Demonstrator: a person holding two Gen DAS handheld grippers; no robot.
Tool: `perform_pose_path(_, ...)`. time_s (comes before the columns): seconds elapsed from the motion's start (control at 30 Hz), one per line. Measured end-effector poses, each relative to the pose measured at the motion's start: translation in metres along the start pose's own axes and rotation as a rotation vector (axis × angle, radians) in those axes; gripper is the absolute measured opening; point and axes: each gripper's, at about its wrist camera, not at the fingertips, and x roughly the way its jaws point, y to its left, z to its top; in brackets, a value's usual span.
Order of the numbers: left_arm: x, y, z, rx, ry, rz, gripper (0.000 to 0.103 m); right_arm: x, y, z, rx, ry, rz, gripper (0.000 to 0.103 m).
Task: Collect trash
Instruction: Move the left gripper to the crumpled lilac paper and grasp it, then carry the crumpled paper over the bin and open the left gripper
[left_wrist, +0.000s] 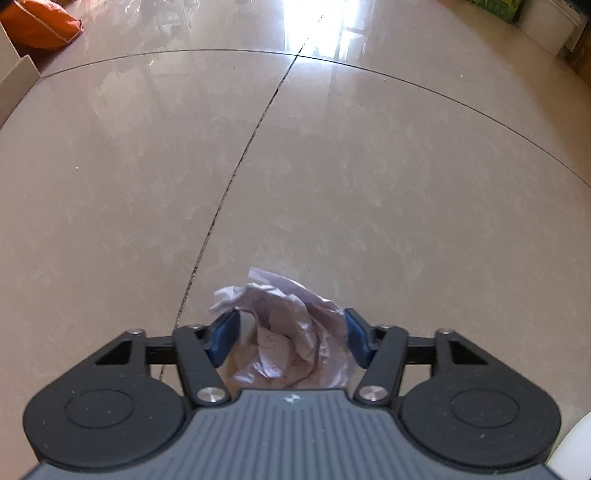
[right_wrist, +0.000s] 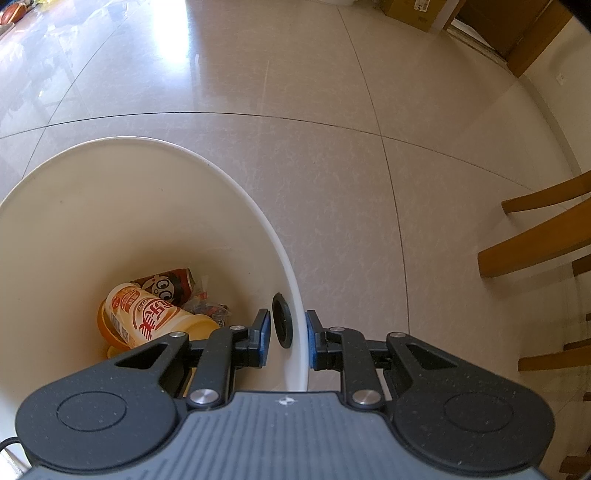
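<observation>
A crumpled white paper ball (left_wrist: 288, 332) sits between the blue pads of my left gripper (left_wrist: 290, 338), just above the glossy tiled floor; the jaws are closed onto its sides. My right gripper (right_wrist: 288, 338) straddles the near wall of a white round trash bin (right_wrist: 295, 295), one pad inside and one outside, shut on the rim beside a black handle hole (right_wrist: 281, 325). At the bottom of the bin lie a cream and red drink bottle (right_wrist: 155, 314), a dark printed can (right_wrist: 168, 286), an orange piece and small wrappers.
In the left wrist view, an orange bag (left_wrist: 40, 24) lies far left and a white edge (left_wrist: 576, 443) shows at the lower right. In the right wrist view, wooden chair legs (right_wrist: 535, 243) stand at the right, with a cardboard box (right_wrist: 417, 11) and a wooden door frame at the back.
</observation>
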Motion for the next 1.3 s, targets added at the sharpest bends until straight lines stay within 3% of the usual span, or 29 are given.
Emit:
perform_pose_path(0.23, -0.014, 0.004, 0.002, 0.028, 0.043, 0.012, 0.039, 0.000, 0.000, 0.000, -0.001, -0.001, 0.001, 0.024)
perform_pose_path(0.37, -0.033, 0.001, 0.002, 0.079, 0.037, -0.005, 0.037, -0.001, -0.001, 0.001, -0.006, 0.000, 0.004, 0.024)
perform_pose_path(0.67, -0.117, 0.002, 0.009, 0.155, -0.023, -0.079, 0.036, -0.002, -0.003, 0.001, 0.004, 0.002, 0.021, 0.024)
perform_pose_path(0.9, -0.204, -0.020, -0.001, 0.322, -0.020, -0.127, 0.036, -0.002, -0.007, 0.000, 0.020, -0.003, 0.041, 0.023)
perform_pose_path(1.1, -0.291, -0.058, -0.022, 0.501, -0.025, -0.217, 0.036, -0.003, -0.009, -0.001, 0.031, -0.008, 0.058, 0.023)
perform_pose_path(1.3, -0.370, -0.107, -0.050, 0.624, -0.063, -0.396, 0.036, -0.003, -0.011, -0.002, 0.039, -0.010, 0.063, 0.023)
